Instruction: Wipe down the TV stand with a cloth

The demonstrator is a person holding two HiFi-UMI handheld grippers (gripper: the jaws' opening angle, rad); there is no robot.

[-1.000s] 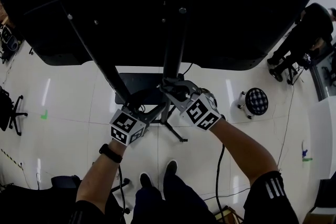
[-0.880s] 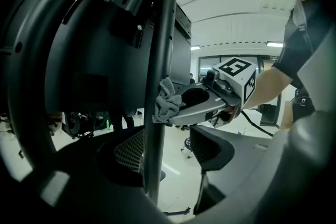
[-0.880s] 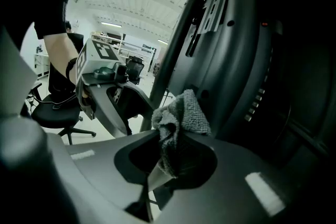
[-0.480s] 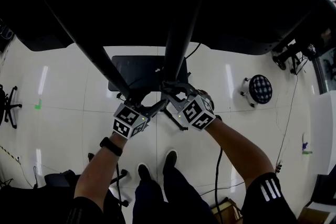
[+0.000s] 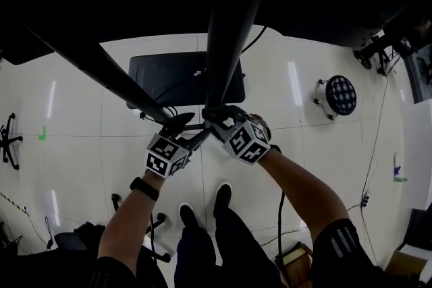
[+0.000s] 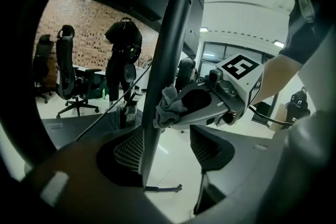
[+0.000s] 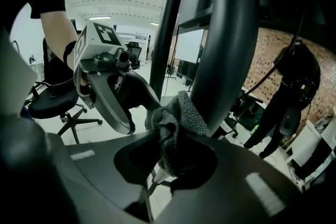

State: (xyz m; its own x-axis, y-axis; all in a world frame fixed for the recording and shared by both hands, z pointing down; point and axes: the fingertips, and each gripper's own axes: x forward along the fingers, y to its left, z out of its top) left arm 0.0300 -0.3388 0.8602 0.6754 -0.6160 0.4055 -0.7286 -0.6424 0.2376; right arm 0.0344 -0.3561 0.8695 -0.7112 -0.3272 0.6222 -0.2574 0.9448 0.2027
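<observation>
The cloth [image 7: 178,115] in the right tongs [image 7: 167,162] is mid-grey with a nubby knitted weave. Both that pair and the left tongs [image 6: 166,148] are matt black, and the left pads carry a fine mesh pattern. The left cube [image 5: 164,156] and right cube [image 5: 244,141] are white with black square markers. The stand's pole [image 5: 226,37] between the tongs is black. The floor [image 5: 81,111] under the tongs is glossy white tile. Beyond the left tongs the wall [image 6: 79,34] is red-brown brick.

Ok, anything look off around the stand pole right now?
Nothing stands out. The grey knitted cloth is bunched in the right gripper against the black upright stand pole; the left gripper straddles that pole, jaws apart. No damage visible.
</observation>
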